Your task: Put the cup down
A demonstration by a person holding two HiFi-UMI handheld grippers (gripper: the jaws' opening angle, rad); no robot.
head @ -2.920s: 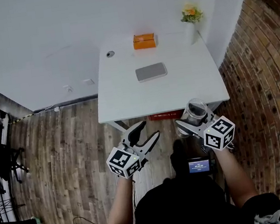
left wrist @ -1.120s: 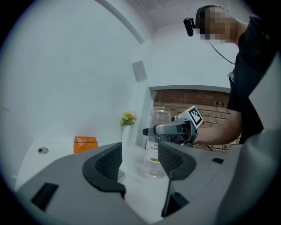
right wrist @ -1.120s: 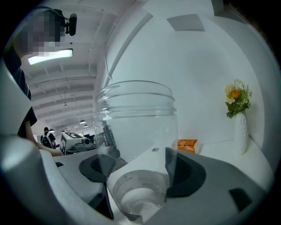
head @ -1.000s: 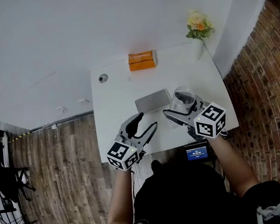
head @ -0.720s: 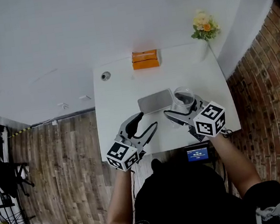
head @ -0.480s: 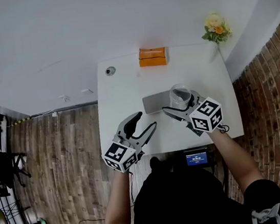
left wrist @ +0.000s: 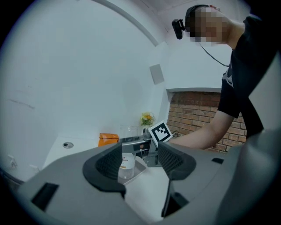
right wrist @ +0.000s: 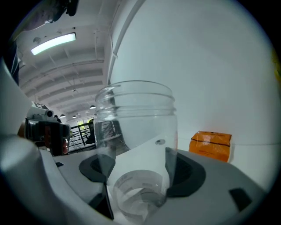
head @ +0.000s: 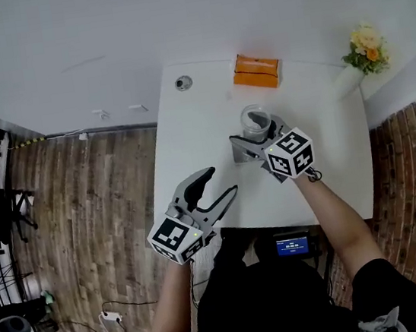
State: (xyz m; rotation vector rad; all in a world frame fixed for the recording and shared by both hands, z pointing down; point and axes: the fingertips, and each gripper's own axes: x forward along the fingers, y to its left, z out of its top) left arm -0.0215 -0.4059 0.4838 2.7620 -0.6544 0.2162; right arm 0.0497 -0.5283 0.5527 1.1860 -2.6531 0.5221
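Note:
A clear plastic cup [head: 254, 122] with a paper label sits upright between the jaws of my right gripper [head: 254, 133], which is shut on its lower body. The right gripper view has the cup [right wrist: 136, 140] filling the gap, with both pads against its sides. From the left gripper view the cup [left wrist: 127, 161] stands over a flat grey pad [left wrist: 140, 166]; whether it touches the pad I cannot tell. My left gripper [head: 222, 182] hangs open and empty near the table's front left edge.
The white table [head: 189, 137] carries an orange box [head: 257, 70] at the back, a small round fitting [head: 183, 83] at the back left and a vase of flowers [head: 364, 43] at the back right corner. A brick wall runs along the right.
My right gripper has carried the cup away from the table's front edge to above the grey pad in the middle. The left gripper has stayed open by the front edge.

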